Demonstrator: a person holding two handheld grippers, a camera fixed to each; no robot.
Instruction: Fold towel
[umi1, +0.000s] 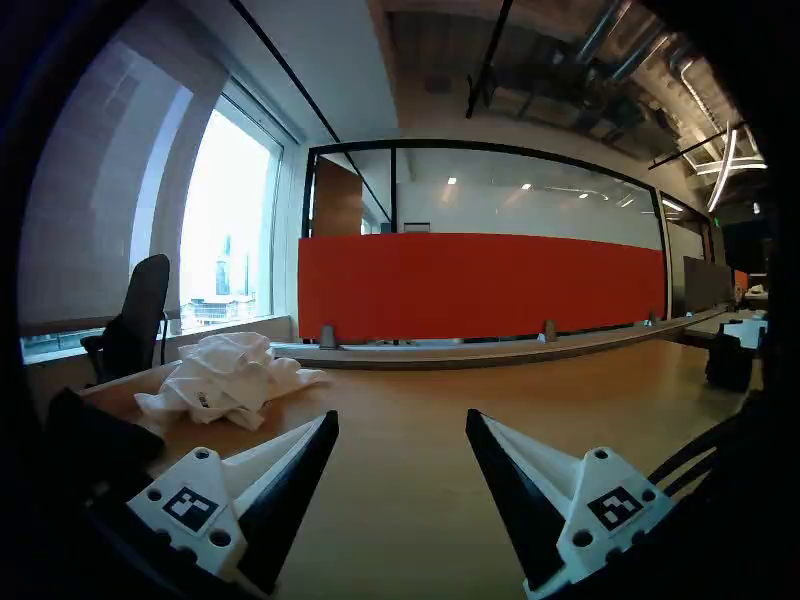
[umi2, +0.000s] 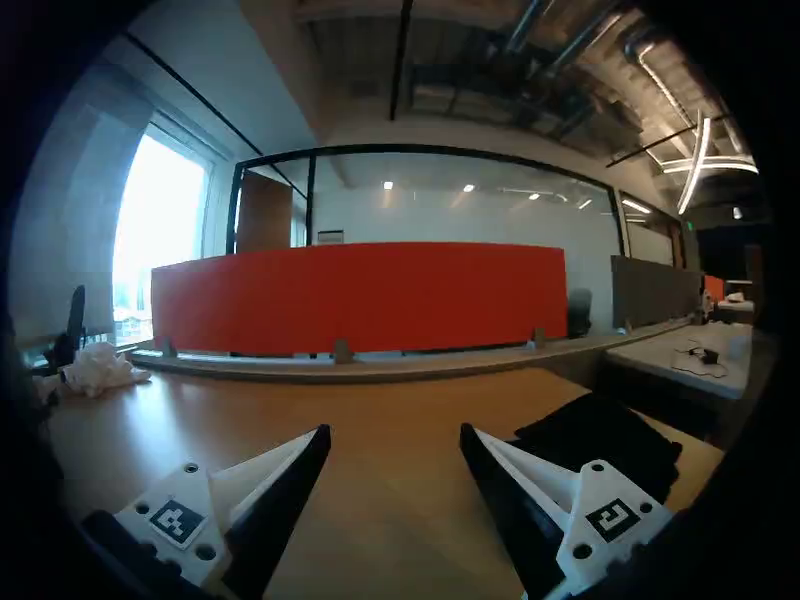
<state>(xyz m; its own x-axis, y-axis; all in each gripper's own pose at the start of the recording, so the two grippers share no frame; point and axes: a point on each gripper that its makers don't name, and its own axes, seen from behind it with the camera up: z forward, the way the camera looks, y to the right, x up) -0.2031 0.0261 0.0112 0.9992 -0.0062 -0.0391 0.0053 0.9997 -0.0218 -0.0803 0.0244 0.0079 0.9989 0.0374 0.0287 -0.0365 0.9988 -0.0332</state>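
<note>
Your left gripper (umi1: 400, 414) has its jaws spread wide with nothing between them, just bare table (umi1: 420, 480) showing through the gap. Your right gripper (umi2: 393, 430) is the same: jaws apart, gripping nothing, wood grain between the fingers. Neither one touches the towel. In the left gripper view the towel (umi1: 230, 385) lies ahead and to the left of your left finger, a white crumpled heap on the table, close enough that you can make out its folds and bunched edges. In the right gripper view the same towel (umi2: 98, 370) sits far off at the left edge, small and well apart from your fingers. What the right gripper view gives you instead is a black cloth (umi2: 600, 435) lying flat on the table just beyond your right finger, near the table's right corner, and past it a pale side desk (umi2: 680, 360) with small items on top. The left gripper view gives you a black chair (umi1: 135, 325) behind the towel, by the bright window (umi1: 225, 240), and a dark shape (umi1: 728, 362) at the far right that is too unclear to name. Both views face the orange divider (umi1: 480, 285) that runs along the table's far edge.
</note>
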